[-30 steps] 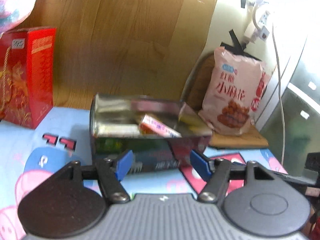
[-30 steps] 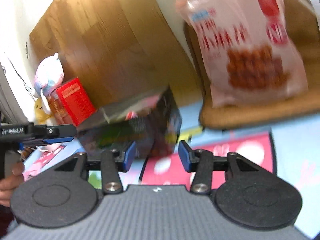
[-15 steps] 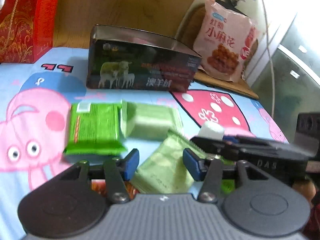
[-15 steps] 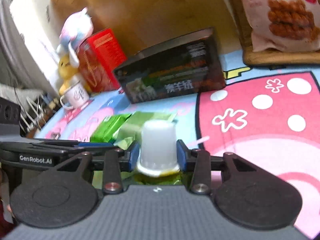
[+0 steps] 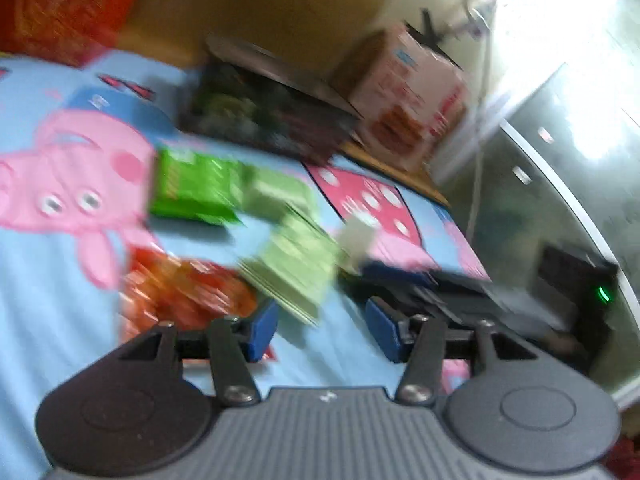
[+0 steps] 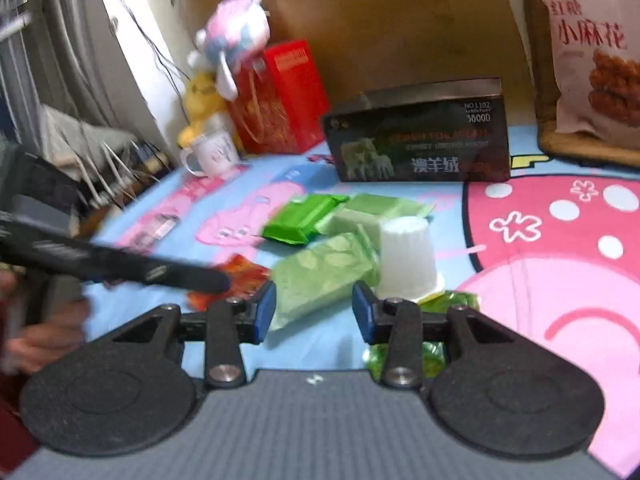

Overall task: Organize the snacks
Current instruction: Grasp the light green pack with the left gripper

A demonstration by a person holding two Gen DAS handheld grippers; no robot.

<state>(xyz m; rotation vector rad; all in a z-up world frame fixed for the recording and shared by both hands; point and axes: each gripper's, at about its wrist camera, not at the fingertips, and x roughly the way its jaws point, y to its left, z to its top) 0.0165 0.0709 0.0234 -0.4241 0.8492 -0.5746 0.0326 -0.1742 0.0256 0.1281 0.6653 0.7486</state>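
Observation:
Snack packets lie on a blue cartoon cloth [image 6: 332, 344]. A pale green packet [image 6: 324, 276] lies just ahead of my right gripper [image 6: 314, 312], which is open, and its near corner reaches toward the left pad. An upturned white cup [image 6: 408, 260] stands apart in front of the right pad. Behind them lie a bright green packet [image 6: 304, 216] and another pale one [image 6: 376, 212]. My left gripper [image 5: 322, 330] is open over bare cloth. An orange-red packet [image 5: 180, 292] lies by its left pad and the pale green packet [image 5: 296, 268] ahead. The dark open box [image 6: 420, 136] stands at the back.
A red carton [image 6: 280, 96], a mug [image 6: 212, 152] and plush toys [image 6: 236, 36] stand at the back left. A pink snack bag [image 6: 592, 48] leans at the back right. Green foil [image 6: 456, 300] shows under the right finger. A hand [image 6: 40, 336] holds the left gripper [image 6: 216, 280].
Both grippers came back from the box to the loose snacks. The left jaws narrowed. The white cup, seen between the right pads half a second ago, now stands off to their right.

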